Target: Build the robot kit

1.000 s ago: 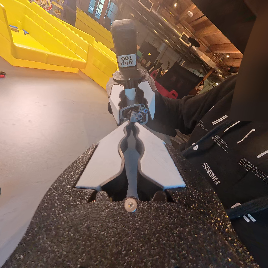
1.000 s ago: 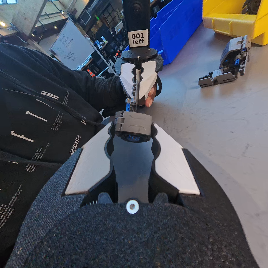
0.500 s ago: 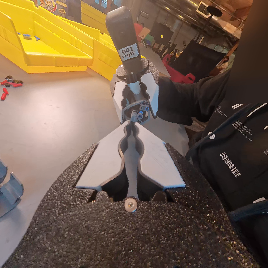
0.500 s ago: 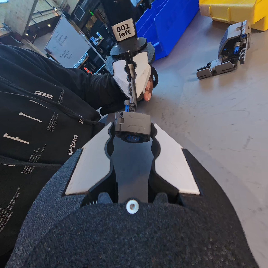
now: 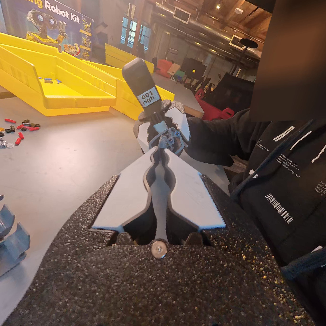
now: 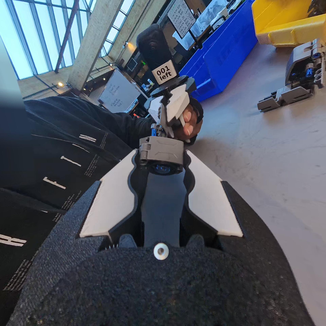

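I hold the right tongs clamped on a grey block module with a blue lens-like part underneath, pinched across its sides so its far face stays free. Facing them, my left tongs are pressed together on a thin grey beam piece, whose blue pin end sits just above the module, touching or nearly so; I cannot tell which. Both are held above the desk. Another grey assembly lies well off to the right of my right tongs, and loose red and black parts lie far left of my left tongs, before yellow bins.
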Motion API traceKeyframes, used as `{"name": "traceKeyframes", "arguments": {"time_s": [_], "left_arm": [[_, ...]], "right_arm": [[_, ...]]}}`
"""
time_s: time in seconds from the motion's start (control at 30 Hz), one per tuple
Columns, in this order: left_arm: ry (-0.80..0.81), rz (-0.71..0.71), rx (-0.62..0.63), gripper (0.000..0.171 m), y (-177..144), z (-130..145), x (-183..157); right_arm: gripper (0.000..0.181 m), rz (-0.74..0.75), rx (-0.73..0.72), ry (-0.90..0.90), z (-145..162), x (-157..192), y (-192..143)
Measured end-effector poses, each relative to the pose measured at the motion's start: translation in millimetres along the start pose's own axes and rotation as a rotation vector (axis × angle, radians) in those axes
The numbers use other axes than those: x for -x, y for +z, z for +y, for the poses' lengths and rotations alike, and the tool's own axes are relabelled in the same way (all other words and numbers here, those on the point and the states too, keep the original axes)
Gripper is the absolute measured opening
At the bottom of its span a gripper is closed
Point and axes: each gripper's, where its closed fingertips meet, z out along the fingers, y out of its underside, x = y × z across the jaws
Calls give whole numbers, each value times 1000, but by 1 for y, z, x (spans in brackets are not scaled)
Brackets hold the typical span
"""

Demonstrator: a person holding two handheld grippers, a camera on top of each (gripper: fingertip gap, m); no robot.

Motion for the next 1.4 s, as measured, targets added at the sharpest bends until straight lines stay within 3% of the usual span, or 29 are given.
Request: {"name": "traceKeyframes", "arguments": {"time_s": [0.4,0.47,0.53,0.63,0.8,0.97,1.07,1.17,1.4], "left_arm": [[190,32,71,1,-1,10,-13],[240,77,158,0,10,29,-26],[362,86,184,0,31,34,-41],[254,-13,61,0,16,-1,-15],[99,-48,-5,1,14,-8,2],[86,-77,-11,1,19,-7,3],[130,-110,75,1,27,7,3],[146,-146,118,1,30,14,7],[96,-198,-48,1,15,-17,14]], "right_arm": [[45,-38,53,10,11,5,2],[44,-36,-9,47,0,3,1],[45,-21,44,7,9,1,13],[44,76,-119,-55,-30,-6,-19],[45,75,-275,-41,-51,-8,-33],[46,48,-476,42,-70,-11,-36],[46,144,-445,-17,-63,-25,-31],[47,167,-450,-112,-66,-17,-27],[47,146,-482,-182,-68,-7,-20]]}}
